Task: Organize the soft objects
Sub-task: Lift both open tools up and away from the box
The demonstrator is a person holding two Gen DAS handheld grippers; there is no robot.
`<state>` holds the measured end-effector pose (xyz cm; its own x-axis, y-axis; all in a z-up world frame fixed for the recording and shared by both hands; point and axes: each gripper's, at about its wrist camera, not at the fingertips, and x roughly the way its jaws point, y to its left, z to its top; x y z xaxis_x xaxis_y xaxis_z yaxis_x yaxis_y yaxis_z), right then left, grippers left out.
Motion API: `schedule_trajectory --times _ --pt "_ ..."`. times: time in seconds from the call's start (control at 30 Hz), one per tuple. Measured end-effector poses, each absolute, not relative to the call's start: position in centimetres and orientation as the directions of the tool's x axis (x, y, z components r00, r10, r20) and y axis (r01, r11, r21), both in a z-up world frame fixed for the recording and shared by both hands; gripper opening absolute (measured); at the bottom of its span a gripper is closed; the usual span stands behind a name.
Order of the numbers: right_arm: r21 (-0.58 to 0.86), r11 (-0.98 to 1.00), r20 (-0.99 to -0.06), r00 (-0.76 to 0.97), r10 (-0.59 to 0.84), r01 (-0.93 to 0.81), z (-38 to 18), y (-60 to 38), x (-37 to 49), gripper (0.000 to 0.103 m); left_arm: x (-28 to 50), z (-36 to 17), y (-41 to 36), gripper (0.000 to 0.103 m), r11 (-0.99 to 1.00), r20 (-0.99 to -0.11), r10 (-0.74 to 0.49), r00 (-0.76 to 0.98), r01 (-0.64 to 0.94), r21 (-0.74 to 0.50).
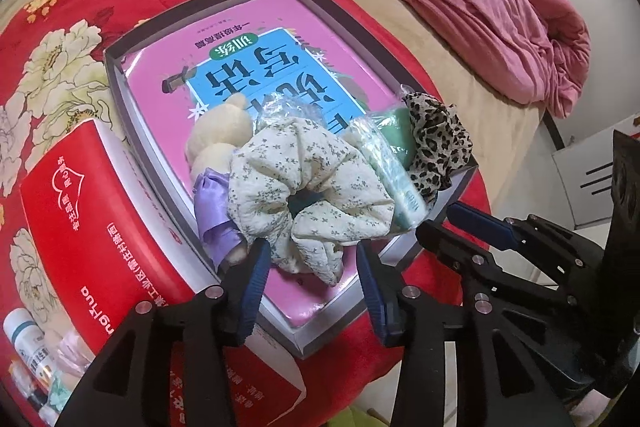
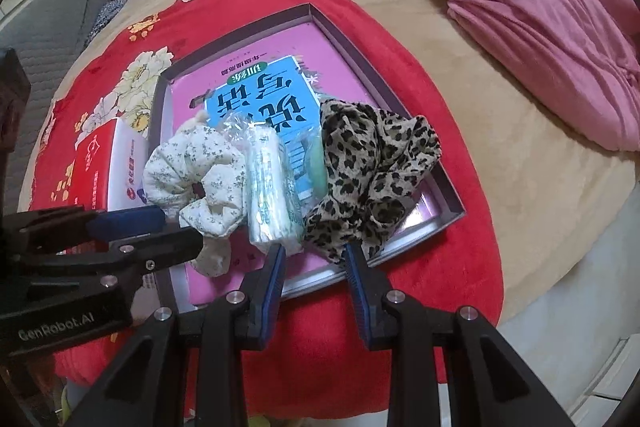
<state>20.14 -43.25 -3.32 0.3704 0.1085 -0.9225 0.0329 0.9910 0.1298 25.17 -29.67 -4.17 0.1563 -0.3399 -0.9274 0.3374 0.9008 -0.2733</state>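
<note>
A shallow grey box [image 1: 192,3] on a red floral blanket holds a pink book. On the book lie a cream floral scrunchie [image 1: 304,179], a cream plush toy [image 1: 216,143] with a purple ribbon, a clear packet [image 1: 396,179] and a leopard-print scrunchie [image 1: 436,143]. My left gripper [image 1: 312,259] is open, its blue pads standing on either side of the floral scrunchie's near edge without pressing it. My right gripper [image 2: 314,255] is open at the box's near rim. The leopard-print scrunchie [image 2: 372,163] hangs down to its right fingertip, and the left pad is clear of the fabric.
A red and white carton [image 1: 80,227] stands against the box's left side. Small bottles [image 1: 28,347] sit at the lower left. A crumpled pink blanket [image 1: 480,7] lies on the tan bed behind. The bed's edge drops off at the right.
</note>
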Motion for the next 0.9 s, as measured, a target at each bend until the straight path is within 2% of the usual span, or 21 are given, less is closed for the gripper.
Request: schedule_trajectory --times 0.1,0.17,0.2,0.3,0.4,0.53,0.9 --pt "0.144 0.989 -0.919 0.377 0.118 0.042 -3.1 -43.6 19.7 0.033 25.1 -4.2 -29.7 0.047 0.902 -0.928 -0.337 0.156 0.337 -0.270" --pt "0.144 0.989 -0.917 0.383 0.115 0.047 -2.7 -43.8 19.4 0.042 25.0 -4.1 -29.7 0.047 0.901 -0.928 -0.337 0.158 0.341 -0.269" --pt "0.147 0.988 -0.913 0.391 0.116 0.050 -2.4 -43.9 19.3 0.042 24.8 -3.9 -29.7 0.048 0.902 -0.929 -0.332 0.162 0.343 -0.262" --pt "0.150 0.987 -0.904 0.411 0.116 0.052 -1.6 -44.1 19.0 0.043 24.5 -3.4 -29.8 0.054 0.902 -0.929 -0.327 0.175 0.351 -0.252" --pt "0.135 0.989 -0.897 0.431 0.098 0.056 -0.7 -44.2 18.9 0.044 24.3 -2.8 -29.9 0.055 0.899 -0.925 -0.335 0.181 0.355 -0.256" --pt "0.103 0.993 -0.892 0.448 0.063 0.066 0.5 -44.3 18.7 0.054 23.8 -1.4 -30.0 0.063 0.903 -0.925 -0.311 0.219 0.372 -0.216" --pt "0.097 0.993 -0.864 0.501 0.048 0.073 2.8 -44.0 17.6 0.059 21.8 1.5 -28.9 0.074 0.906 -0.907 -0.321 0.271 0.369 -0.210"
